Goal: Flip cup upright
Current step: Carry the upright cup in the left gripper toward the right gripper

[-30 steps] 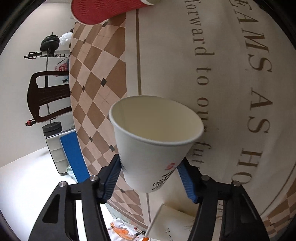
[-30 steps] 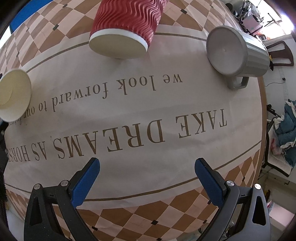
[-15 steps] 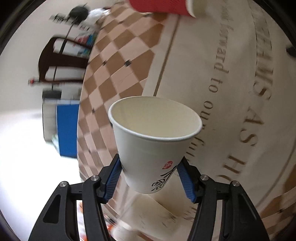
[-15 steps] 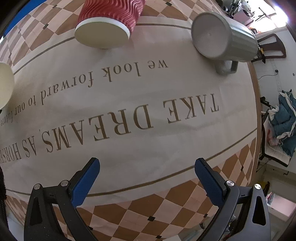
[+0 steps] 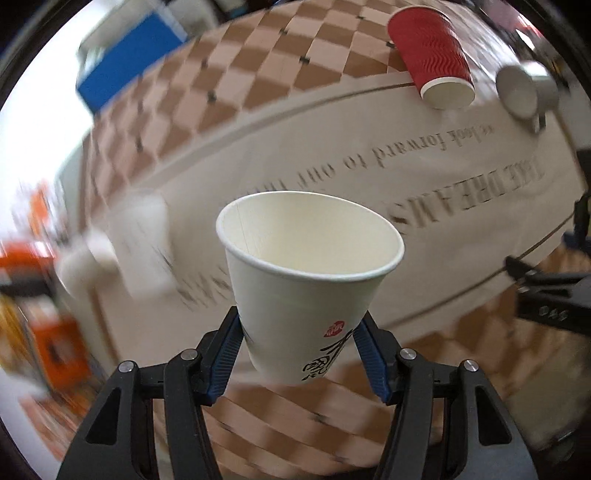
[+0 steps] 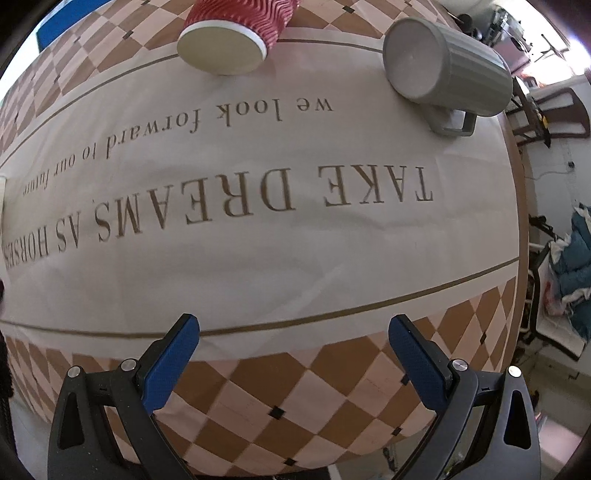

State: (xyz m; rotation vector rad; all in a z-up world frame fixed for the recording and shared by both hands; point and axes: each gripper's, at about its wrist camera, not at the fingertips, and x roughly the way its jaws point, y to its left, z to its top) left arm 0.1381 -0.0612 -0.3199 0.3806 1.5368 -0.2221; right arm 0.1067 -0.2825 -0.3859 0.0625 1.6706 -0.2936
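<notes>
My left gripper [image 5: 297,339] is shut on a white paper cup [image 5: 306,277] with a red and black print. It holds the cup above the table with the mouth facing up and away. A red ribbed paper cup [image 5: 432,62] lies on its side at the far edge; it also shows in the right wrist view [image 6: 236,33]. A grey mug [image 6: 447,77] lies on its side to the right of it, seen blurred in the left wrist view [image 5: 524,92]. My right gripper [image 6: 291,328] is open and empty over the near edge of the tablecloth [image 6: 258,240].
A blurred white mug-like object [image 5: 125,247] lies at the left of the table. The right gripper's body [image 5: 550,291] shows at the right edge of the left wrist view. A dark chair [image 6: 543,118] and a pile of cloth [image 6: 569,266] stand beyond the table's right side.
My left gripper has swung round with the white cup, so the table now lies level ahead. The right gripper has drawn back towards the near table edge.
</notes>
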